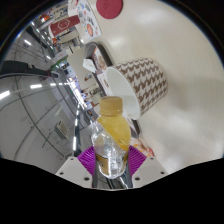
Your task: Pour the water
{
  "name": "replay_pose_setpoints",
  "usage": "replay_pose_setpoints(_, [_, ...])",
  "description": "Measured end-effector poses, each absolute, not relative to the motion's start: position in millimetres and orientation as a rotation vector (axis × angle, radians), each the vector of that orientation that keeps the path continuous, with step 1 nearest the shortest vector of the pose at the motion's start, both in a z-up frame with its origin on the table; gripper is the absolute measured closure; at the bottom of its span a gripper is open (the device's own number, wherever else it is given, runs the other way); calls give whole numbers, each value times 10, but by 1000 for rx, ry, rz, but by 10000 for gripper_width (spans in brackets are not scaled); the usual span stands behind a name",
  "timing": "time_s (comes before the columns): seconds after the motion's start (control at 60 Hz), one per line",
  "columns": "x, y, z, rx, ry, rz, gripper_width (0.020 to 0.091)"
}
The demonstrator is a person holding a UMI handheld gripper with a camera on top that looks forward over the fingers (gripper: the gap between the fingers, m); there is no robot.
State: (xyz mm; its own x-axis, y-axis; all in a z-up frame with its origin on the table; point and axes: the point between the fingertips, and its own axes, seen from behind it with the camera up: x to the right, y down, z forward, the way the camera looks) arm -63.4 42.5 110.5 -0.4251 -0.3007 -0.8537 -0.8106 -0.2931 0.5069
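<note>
A clear plastic bottle with yellow-orange liquid and a yellow cap end is held between my purple pads. My gripper is shut on the bottle's lower part. The bottle points forward, its top close to a paper cup with a brown-and-white houndstooth pattern. The cup appears tilted in this view, its opening facing the bottle. Whether liquid is flowing cannot be seen.
A pale tabletop lies under the cup. Beyond the cup are boxes and packaging with red print and a red round lid. A dark edge and room ceiling lights show on the far side of the bottle.
</note>
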Motion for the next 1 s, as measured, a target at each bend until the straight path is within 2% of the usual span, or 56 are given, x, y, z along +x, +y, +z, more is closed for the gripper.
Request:
replay_pose_setpoints(0.117, [-666,457,1251,-1434,1520,1793,720])
replay_pose_setpoints(0.15, [-662,469,1312,-1476,1470,1770,721])
replay_pose_setpoints(0.183, [-693,162,1471,-1525,1397,1734,720])
replay_pose_setpoints(0.217, [-639,330,1511,-1594,1307,1665,720])
replay_pose_setpoints(0.3, [-417,129,1787,-1712,1053,1466,716])
replay_pose_setpoints(0.35, [-281,398,1883,-1764,905,1312,718])
replay_pose_setpoints(0.417, [88,332,2051,-1816,724,1093,717])
replay_pose_setpoints(0.55, [869,350,2148,-1873,431,613,718])
replay_pose_setpoints(0.667, [1560,365,1876,-1893,294,268,718])
replay_pose_setpoints(0.783, [2070,334,1475,-1906,203,26,716])
replay_pose_setpoints(1.0, [2412,272,700,-2001,181,-53,718])
